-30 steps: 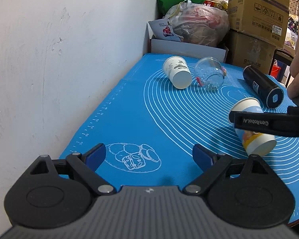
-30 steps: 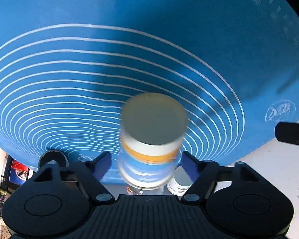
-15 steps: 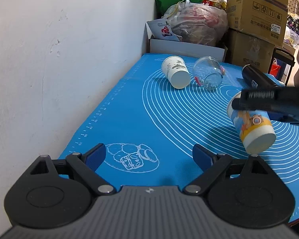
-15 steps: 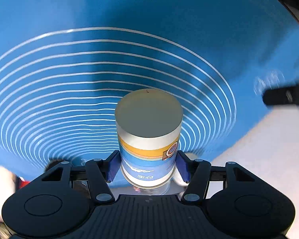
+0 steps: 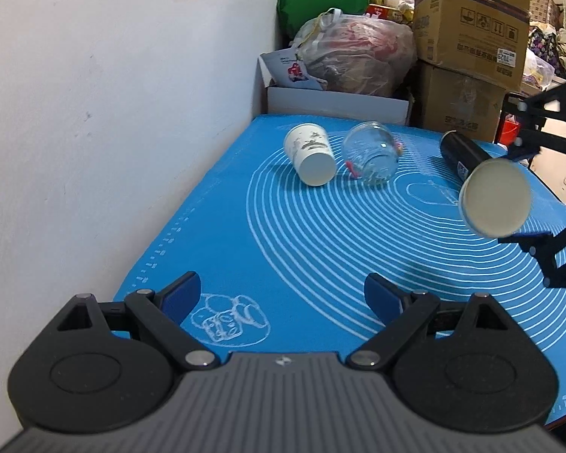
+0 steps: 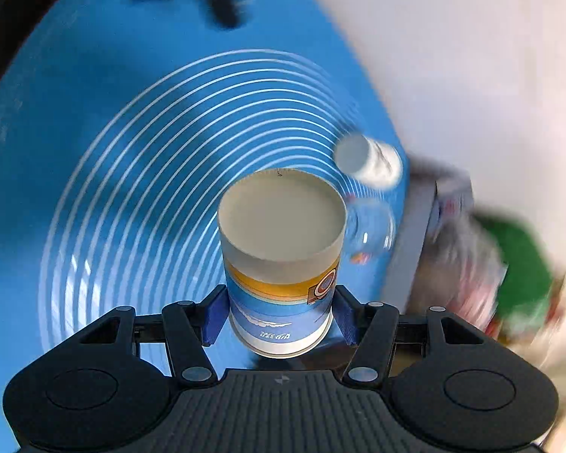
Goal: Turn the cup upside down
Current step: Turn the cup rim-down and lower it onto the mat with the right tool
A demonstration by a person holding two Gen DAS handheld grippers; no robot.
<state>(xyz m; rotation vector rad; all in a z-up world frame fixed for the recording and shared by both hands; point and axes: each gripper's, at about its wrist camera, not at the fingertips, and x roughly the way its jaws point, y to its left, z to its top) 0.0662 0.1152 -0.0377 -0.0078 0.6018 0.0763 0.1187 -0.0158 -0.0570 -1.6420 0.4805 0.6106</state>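
Note:
My right gripper [image 6: 279, 315] is shut on a paper cup [image 6: 281, 264] with blue, orange and white print, gripping it near its rim. The cup's flat pale base points away from the camera. In the left wrist view the same cup [image 5: 494, 198] hangs in the air at the right, above the blue mat [image 5: 320, 234], its base facing me, held between the right gripper's fingers [image 5: 524, 151]. My left gripper [image 5: 283, 296] is open and empty, low over the mat's near left corner.
A white paper cup [image 5: 313, 153], a clear glass jar [image 5: 373, 156] and a black bottle [image 5: 462, 153] lie on their sides at the mat's far end. A white wall runs along the left. Boxes and bags [image 5: 464, 37] are stacked behind the table.
The right gripper closed on the printed cup, lifted it off the mat and rotated, so the cup's base now faces the left camera. The left gripper has stayed in place.

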